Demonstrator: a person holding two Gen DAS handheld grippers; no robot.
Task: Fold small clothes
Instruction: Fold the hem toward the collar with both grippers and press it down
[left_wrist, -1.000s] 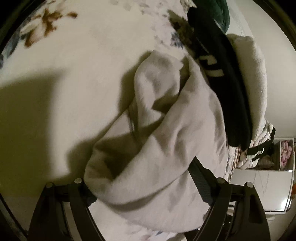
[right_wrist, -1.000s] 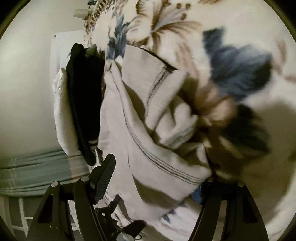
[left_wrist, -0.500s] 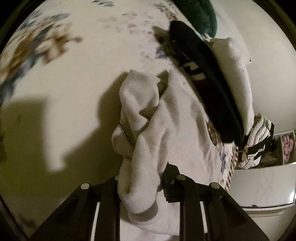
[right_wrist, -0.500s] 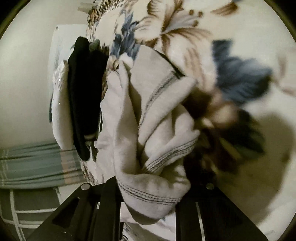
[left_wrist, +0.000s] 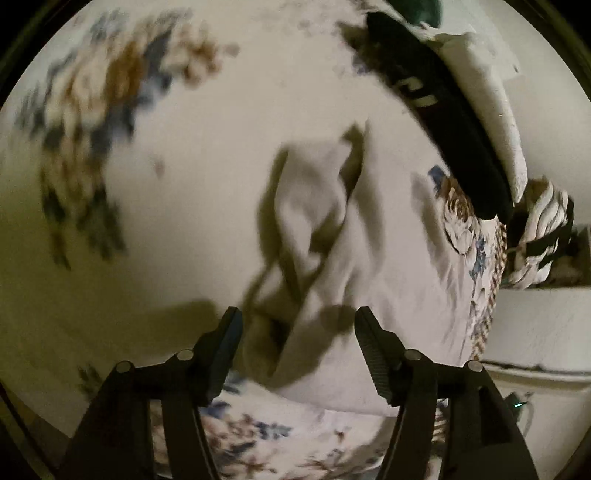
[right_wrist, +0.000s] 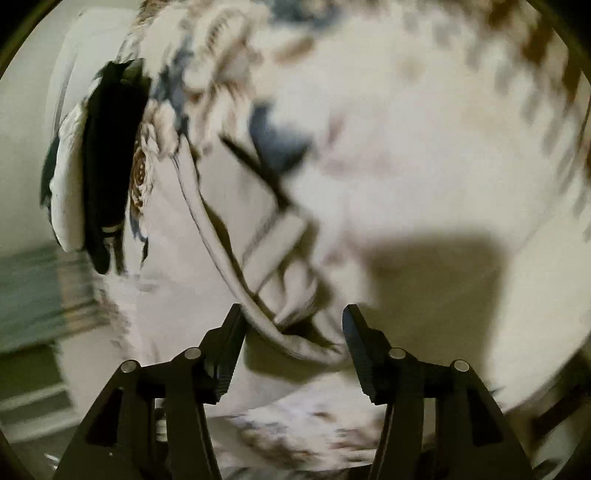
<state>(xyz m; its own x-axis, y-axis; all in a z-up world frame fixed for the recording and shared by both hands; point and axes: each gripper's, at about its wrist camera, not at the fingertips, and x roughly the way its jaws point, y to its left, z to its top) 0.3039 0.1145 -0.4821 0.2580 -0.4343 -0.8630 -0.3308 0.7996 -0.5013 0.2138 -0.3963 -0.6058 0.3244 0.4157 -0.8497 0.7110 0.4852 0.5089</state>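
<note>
A pale grey garment (left_wrist: 332, 258) lies rumpled on the floral bedspread (left_wrist: 166, 184). My left gripper (left_wrist: 298, 325) is open, its jaws standing on either side of the garment's near edge without holding it. In the right wrist view the same garment (right_wrist: 236, 229) shows its dark stitched hems, and my right gripper (right_wrist: 293, 321) is open around its near folded corner. Both views are blurred by motion.
A folded black garment (left_wrist: 443, 110) lies on a folded white one (left_wrist: 491, 110) at the bed's edge, also in the right wrist view (right_wrist: 110, 166). A bundle of striped cloth (left_wrist: 543, 236) sits on a white cabinet (left_wrist: 535, 325). A green striped cloth (right_wrist: 40, 288) hangs lower left.
Both grippers were shut on bunched parts of the grey garment half a second ago; both have opened and let it drop onto the bed. Both cameras have drawn back.
</note>
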